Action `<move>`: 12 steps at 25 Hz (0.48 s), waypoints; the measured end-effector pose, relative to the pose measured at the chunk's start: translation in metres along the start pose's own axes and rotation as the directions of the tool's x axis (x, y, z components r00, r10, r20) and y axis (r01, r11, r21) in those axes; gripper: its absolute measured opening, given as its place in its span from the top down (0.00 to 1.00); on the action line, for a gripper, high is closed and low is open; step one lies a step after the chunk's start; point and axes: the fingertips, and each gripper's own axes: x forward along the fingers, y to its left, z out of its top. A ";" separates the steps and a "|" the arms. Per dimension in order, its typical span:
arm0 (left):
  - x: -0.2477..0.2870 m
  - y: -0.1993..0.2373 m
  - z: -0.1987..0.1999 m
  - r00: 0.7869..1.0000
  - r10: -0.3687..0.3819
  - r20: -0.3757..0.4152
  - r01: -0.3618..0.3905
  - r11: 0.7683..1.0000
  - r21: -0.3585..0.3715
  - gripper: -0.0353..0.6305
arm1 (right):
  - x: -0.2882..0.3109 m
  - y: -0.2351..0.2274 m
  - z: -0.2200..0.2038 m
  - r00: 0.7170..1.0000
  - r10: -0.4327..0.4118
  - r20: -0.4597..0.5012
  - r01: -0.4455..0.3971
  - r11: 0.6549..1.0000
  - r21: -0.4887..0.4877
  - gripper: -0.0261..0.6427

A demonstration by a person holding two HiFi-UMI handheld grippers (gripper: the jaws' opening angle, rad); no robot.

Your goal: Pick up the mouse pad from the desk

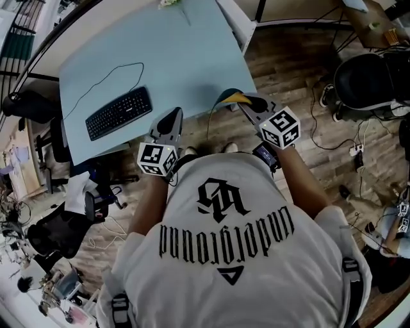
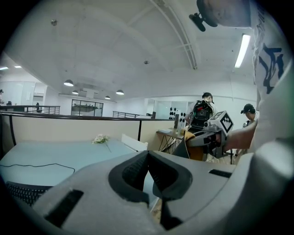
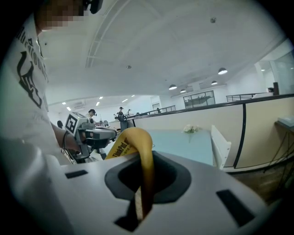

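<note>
The mouse pad point(image 1: 232, 97), black on one face and yellow on the other, hangs folded off the near right corner of the pale blue desk point(image 1: 179, 57). My right gripper point(image 1: 246, 102) is shut on it. In the right gripper view the yellow pad point(image 3: 133, 142) curls up and over between the jaws of my right gripper point(image 3: 145, 165), with print on its underside. My left gripper point(image 1: 173, 116) is beside it at the desk's near edge, apart from the pad. In the left gripper view my left gripper point(image 2: 148, 155) has its pad tips together with nothing between them.
A black keyboard point(image 1: 119, 113) with a thin cable point(image 1: 109, 77) lies on the desk's left part, and white flowers point(image 1: 170, 2) lie at its far edge. Office chairs point(image 1: 371, 80) and floor cables are on the wooden floor to the right. Other people stand far off.
</note>
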 end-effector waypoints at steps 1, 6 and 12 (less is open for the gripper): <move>-0.003 0.000 0.001 1.000 -0.001 0.005 0.001 1.000 0.001 0.94 | -0.002 0.003 0.000 1.000 -0.003 0.002 0.003 1.000 -0.002 0.92; -0.019 0.012 0.003 1.000 -0.002 0.023 0.002 1.000 0.002 0.94 | 0.001 0.021 0.000 1.000 -0.022 0.014 0.022 1.000 -0.003 0.92; -0.046 0.024 0.003 0.999 -0.023 0.037 0.023 1.000 -0.008 0.94 | 0.004 0.049 0.004 0.997 -0.068 0.044 0.068 0.998 -0.003 0.92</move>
